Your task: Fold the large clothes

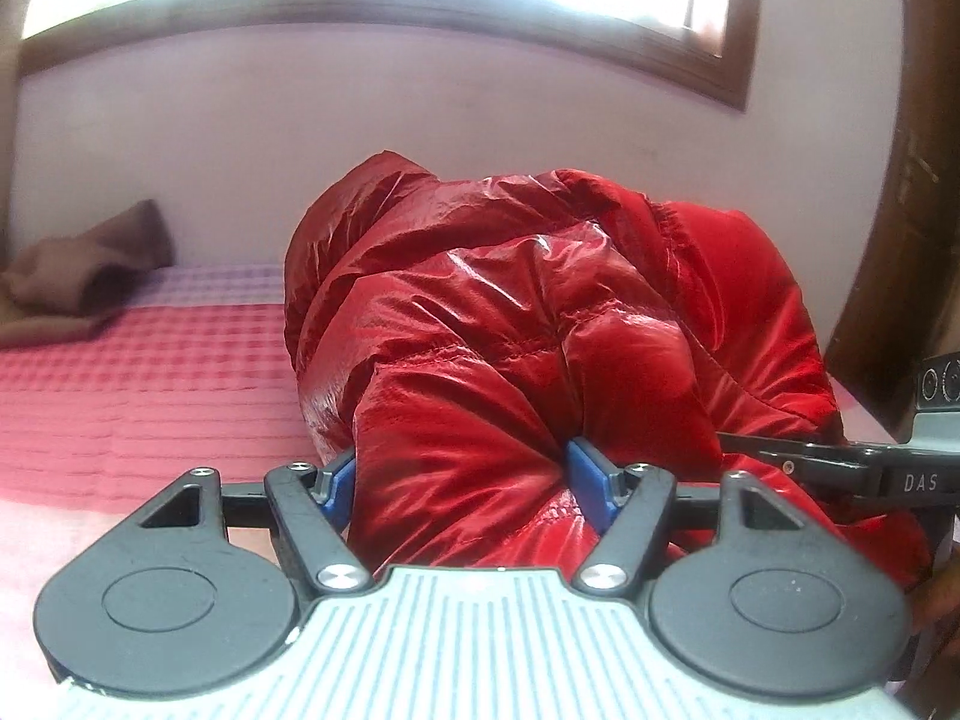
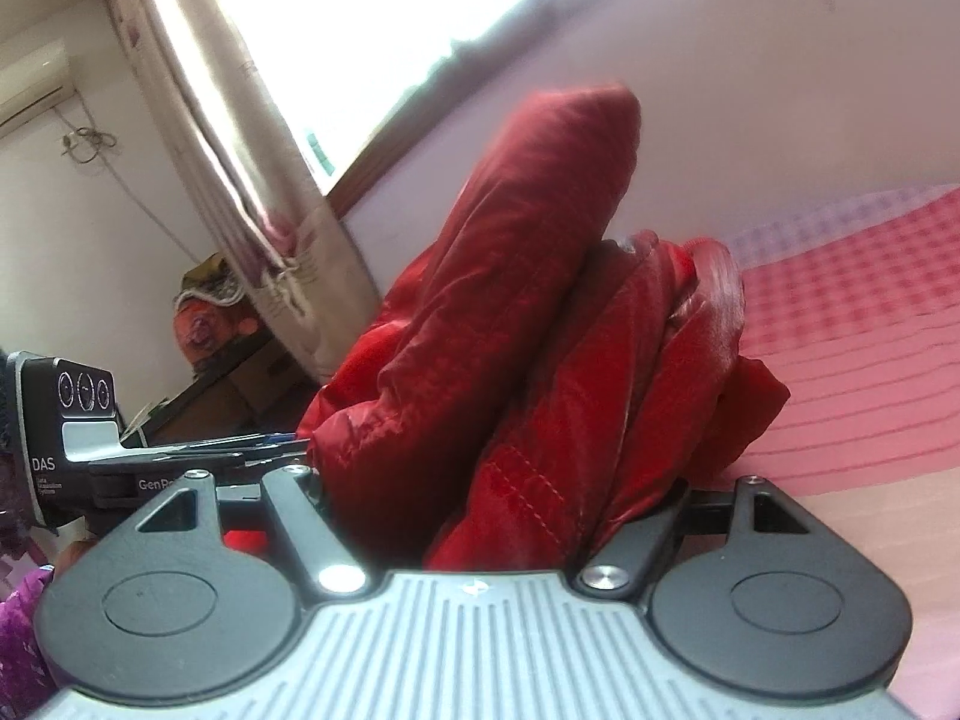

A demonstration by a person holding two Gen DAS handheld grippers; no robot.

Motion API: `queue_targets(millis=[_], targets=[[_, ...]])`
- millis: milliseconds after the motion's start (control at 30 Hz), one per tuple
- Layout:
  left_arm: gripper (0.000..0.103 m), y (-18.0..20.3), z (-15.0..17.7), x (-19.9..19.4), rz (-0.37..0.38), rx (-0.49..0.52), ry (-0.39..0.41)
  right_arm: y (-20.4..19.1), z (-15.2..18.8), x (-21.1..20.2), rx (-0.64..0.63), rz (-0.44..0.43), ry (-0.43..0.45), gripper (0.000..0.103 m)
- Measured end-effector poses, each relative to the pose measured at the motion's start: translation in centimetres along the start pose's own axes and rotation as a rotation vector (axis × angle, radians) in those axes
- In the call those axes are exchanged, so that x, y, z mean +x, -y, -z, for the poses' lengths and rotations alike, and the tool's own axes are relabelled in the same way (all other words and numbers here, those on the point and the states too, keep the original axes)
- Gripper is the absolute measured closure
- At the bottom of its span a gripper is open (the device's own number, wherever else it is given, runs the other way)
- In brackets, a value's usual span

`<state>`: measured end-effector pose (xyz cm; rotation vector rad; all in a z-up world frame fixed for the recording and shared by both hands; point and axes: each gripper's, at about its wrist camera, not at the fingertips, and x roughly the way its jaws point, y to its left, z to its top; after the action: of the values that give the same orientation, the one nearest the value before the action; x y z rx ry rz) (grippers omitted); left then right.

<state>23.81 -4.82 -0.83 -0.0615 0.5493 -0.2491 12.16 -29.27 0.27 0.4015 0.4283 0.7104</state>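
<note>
Jacket: the glossy red quilted puffer jacket point(image 1: 540, 324) is bunched into a tall mound on the bed with the pink checked cover point(image 1: 150, 384), and it is the landmark for everything below.
Jacket and your left fingers: a thick fold of the jacket's near edge fills the gap of your left gripper point(image 1: 468, 480). The blue pads point(image 1: 591, 483) press into the fabric from both sides, so the fingers are closed as far as the padding lets them, held well apart by the bulk between them.
Jacket and your right fingers: in the right wrist view the jacket point(image 2: 510, 360) rises straight up out of your right gripper point(image 2: 498, 492). A stitched, folded edge sits between the black finger arms and hides the pads. The fingers look clamped on that thick roll, again kept wide by the fabric.
Grippers against the jacket: your right gripper enters the left wrist view at the jacket's right lower edge point(image 1: 840, 462), touching the fabric. Your left gripper point(image 2: 198, 450) shows in the right wrist view at the jacket's left lower edge, its tips at the cloth.
Bed cover: it spreads out left of the jacket in the left wrist view and right of it in the right wrist view point(image 2: 852, 312).
Brown cloth: a crumpled brown fabric heap point(image 1: 84, 282) lies on the bed well left of the jacket, near the wall.
Window: a wood-framed window point(image 1: 390, 6) is above and behind the jacket.
Curtain: a pale flowered curtain point(image 2: 240, 138) hangs behind the jacket to its left.
</note>
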Motion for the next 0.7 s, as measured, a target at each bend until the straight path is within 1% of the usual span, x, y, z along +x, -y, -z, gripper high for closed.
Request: queue_targets(millis=[100, 267, 333, 367, 400, 433, 467, 500, 533, 633, 667, 700], targets=[[0.035, -0.5, 0.0, 0.2, -0.013, -0.014, -0.012, -0.9, 0.4, 1.6, 0.004, -0.021, -0.018, 0.027], [0.035, -0.7, 0.1, 0.4, 0.000, -0.035, -0.023, -1.6, 1.2, 2.9, -0.001, -0.024, -0.037, 0.028], [0.032, -0.4, -0.1, 0.7, 0.006, -0.022, -0.023, -1.1, 1.2, 2.8, 0.006, -0.018, -0.047, 0.028], [0.030, -1.0, 0.0, 0.6, 0.013, -0.020, -0.023, -1.0, 1.2, 2.8, 0.007, -0.009, -0.056, 0.028], [0.024, -1.3, 0.0, 0.5, 0.025, -0.022, -0.023, -1.0, 1.1, 2.9, 0.006, -0.001, -0.066, 0.028], [0.015, -1.8, 0.1, 0.4, 0.044, -0.028, -0.027, -0.8, 1.1, 2.9, 0.010, 0.000, -0.074, 0.028], [0.009, -2.4, 0.1, 0.6, 0.059, -0.043, -0.030, -0.8, 1.1, 3.0, 0.016, 0.002, -0.083, 0.026], [0.000, -3.1, 0.1, 0.6, 0.078, -0.064, -0.035, -0.8, 1.0, 3.2, 0.026, 0.003, -0.094, 0.024], [0.000, -4.1, 0.0, 0.6, 0.099, -0.085, -0.039, -0.8, 0.9, 3.4, 0.034, -0.002, -0.100, 0.023], [0.000, -6.0, 0.3, 1.6, 0.171, -0.159, -0.084, -0.3, 0.8, 3.4, 0.054, -0.007, -0.112, 0.013], [0.000, -6.3, 0.4, 1.9, 0.190, -0.180, -0.097, -0.1, 0.8, 3.6, 0.064, -0.009, -0.118, 0.009], [0.000, -6.9, 0.6, 2.6, 0.224, -0.214, -0.119, 0.0, 0.8, 3.9, 0.073, -0.008, -0.122, 0.005]])
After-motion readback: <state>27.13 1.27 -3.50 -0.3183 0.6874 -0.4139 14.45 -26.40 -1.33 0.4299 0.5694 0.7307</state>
